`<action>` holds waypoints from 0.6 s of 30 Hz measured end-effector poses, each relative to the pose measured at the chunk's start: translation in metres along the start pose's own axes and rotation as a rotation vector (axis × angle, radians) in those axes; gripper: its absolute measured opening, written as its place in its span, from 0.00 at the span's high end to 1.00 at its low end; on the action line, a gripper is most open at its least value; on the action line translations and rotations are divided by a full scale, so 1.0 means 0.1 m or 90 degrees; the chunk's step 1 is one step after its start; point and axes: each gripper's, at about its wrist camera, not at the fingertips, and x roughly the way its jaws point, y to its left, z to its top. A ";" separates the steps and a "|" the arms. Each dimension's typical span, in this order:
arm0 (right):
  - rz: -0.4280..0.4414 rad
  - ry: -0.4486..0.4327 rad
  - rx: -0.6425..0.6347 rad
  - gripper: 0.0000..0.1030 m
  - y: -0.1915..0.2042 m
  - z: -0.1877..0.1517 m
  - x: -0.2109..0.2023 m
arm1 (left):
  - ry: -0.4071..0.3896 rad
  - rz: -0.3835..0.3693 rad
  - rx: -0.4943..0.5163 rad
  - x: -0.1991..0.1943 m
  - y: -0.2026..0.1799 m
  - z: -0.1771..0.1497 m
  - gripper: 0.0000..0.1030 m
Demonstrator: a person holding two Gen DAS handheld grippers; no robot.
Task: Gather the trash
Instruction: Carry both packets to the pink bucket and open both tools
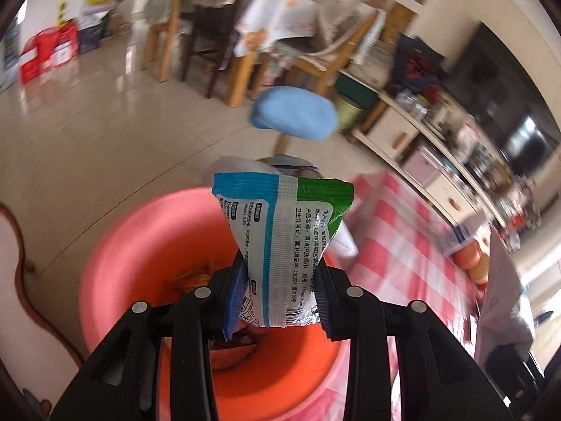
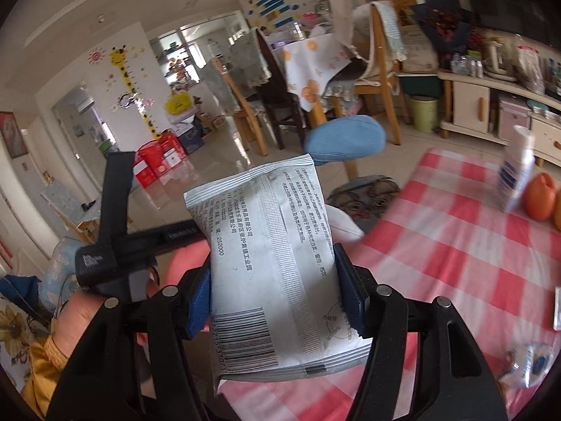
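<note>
Checked tablecloth (image 2: 455, 245) to the right of both tongs. Green-and-blue packet (image 1: 280, 238) clamped in left gripper (image 1: 280, 301) above pink bin (image 1: 140, 245) — scraps already inside. White packet (image 2: 270, 263) clamped in right gripper (image 2: 277, 301), bin-bound. Wrappers left on cloth.

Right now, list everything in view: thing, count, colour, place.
wet-wipe packet: one, blue, green and white, clamped in left tongs above the basin
white packet: one, white with barcode, clamped in right tongs
basin: one, pink-red, beside the table, scraps inside
tablecloth: one, red-and-white check, on the table
oranges: two at least, orange, far table edge
stool cushion: one, blue, beyond the table
left tongs: black, blue pads
right tongs: black, blue pads
</note>
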 end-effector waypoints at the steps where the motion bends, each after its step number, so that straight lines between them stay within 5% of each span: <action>1: 0.007 0.002 -0.002 0.39 0.07 0.04 0.09 | -0.001 0.006 -0.015 0.01 0.08 0.02 0.65; 5: 0.021 0.013 -0.012 0.37 0.34 0.23 0.51 | 0.006 0.033 -0.078 0.11 0.38 0.03 0.64; 9: 0.014 0.024 -0.014 0.23 0.41 0.28 0.82 | 0.011 0.071 -0.134 0.19 0.61 0.01 0.62; 13: 0.009 0.010 0.016 0.13 0.32 0.18 0.78 | -0.052 0.107 -0.139 0.05 0.64 0.01 0.33; 18: -0.032 -0.033 0.040 0.10 0.02 0.03 0.41 | -0.130 0.117 -0.111 -0.15 0.47 0.02 0.15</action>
